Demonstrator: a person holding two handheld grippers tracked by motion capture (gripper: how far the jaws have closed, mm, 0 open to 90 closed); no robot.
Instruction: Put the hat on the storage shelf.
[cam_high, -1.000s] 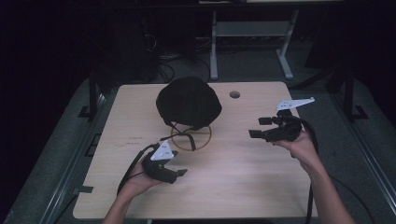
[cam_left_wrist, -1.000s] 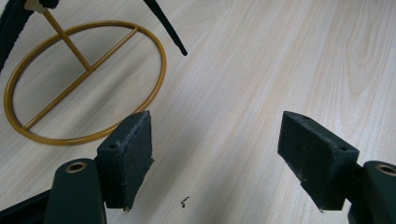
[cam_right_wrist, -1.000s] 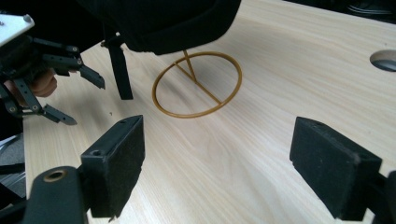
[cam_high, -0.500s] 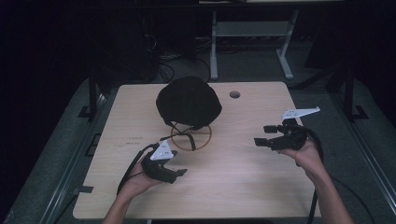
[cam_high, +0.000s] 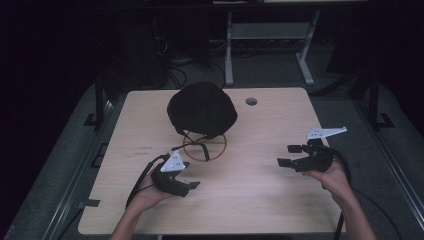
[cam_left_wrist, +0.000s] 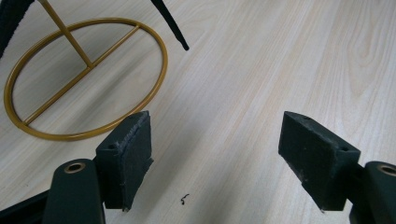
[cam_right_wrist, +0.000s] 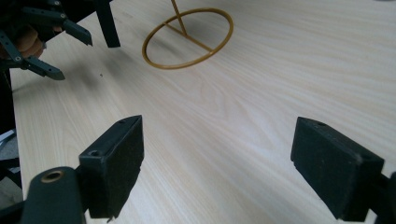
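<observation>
The left gripper (cam_high: 192, 186) is sitting low over the wooden table (cam_high: 250, 200), held in the person's left hand (cam_high: 147, 192), with its jaws standing wide apart and nothing between them. In the left gripper view the bare tabletop is showing in the gap, and the gold ring base (cam_left_wrist: 84, 84) of the hat stand is lying just ahead of the jaws, off toward the jaw at that view's left. A black strap end (cam_left_wrist: 170, 23) is hanging over the wood beyond the ring.

The right gripper (cam_high: 287, 156) is being held above the table by the right hand (cam_high: 332, 175), jaws likewise spread wide and gripping nothing. From its own view, the ring base (cam_right_wrist: 187, 39) is lying well ahead of the jaws, with the left gripper (cam_right_wrist: 56, 51) showing farther off at the upper left corner.

The black hat (cam_high: 201, 110) is resting on the stand, beyond the left gripper and well apart from the right one. Neither gripper is touching hat or stand.
</observation>
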